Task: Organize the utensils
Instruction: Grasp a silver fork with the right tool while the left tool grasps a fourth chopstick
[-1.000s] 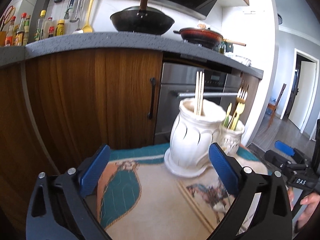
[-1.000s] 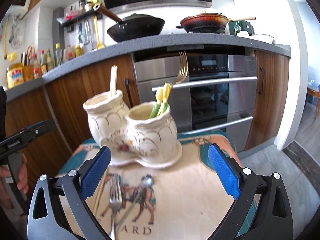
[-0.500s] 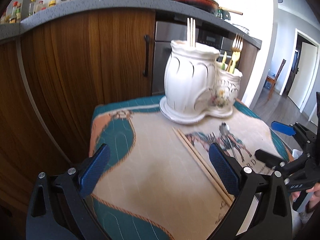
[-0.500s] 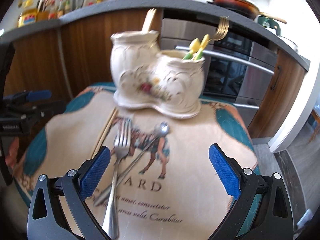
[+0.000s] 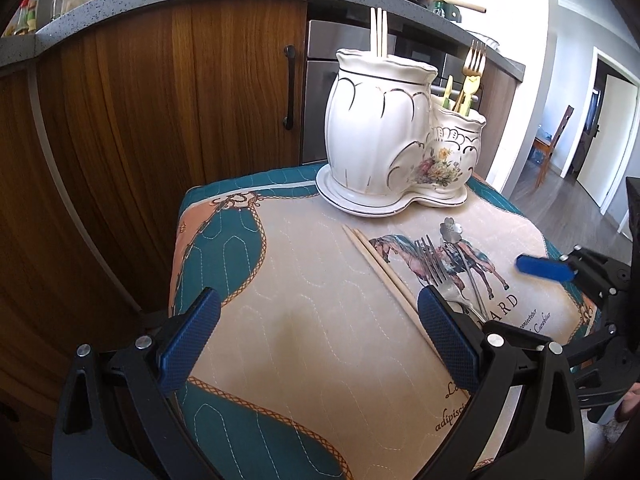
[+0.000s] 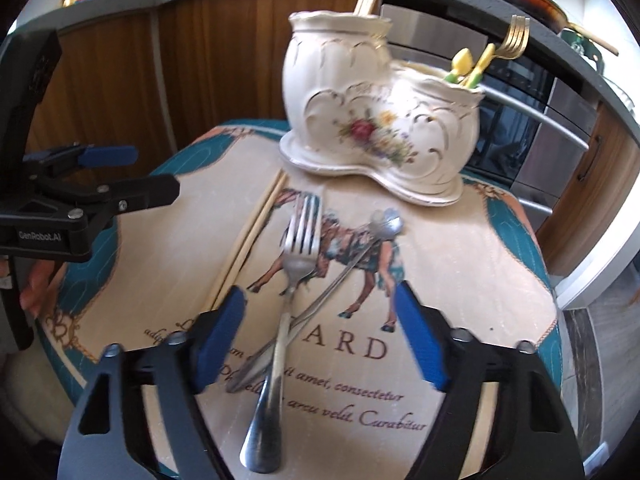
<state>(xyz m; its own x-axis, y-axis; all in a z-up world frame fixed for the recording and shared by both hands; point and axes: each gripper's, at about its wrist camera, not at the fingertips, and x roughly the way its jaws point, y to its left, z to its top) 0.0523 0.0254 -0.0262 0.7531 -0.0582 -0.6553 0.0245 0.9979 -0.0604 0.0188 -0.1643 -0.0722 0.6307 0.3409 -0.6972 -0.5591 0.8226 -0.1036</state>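
Right gripper (image 6: 320, 336) over silver fork (image 6: 294, 280), jaws just been closing, not touching it.
Left gripper (image 5: 320, 340) jaws apart, empty, beside chopsticks (image 5: 380, 268).

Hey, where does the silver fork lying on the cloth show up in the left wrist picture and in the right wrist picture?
Left wrist view: the silver fork lies right of centre, its handle hidden behind the near blue pad.
Right wrist view: it lies at centre, tines toward the holder, handle running to the bottom edge and crossing a spoon.
Shared landmark: the white ceramic utensil holder behind it.
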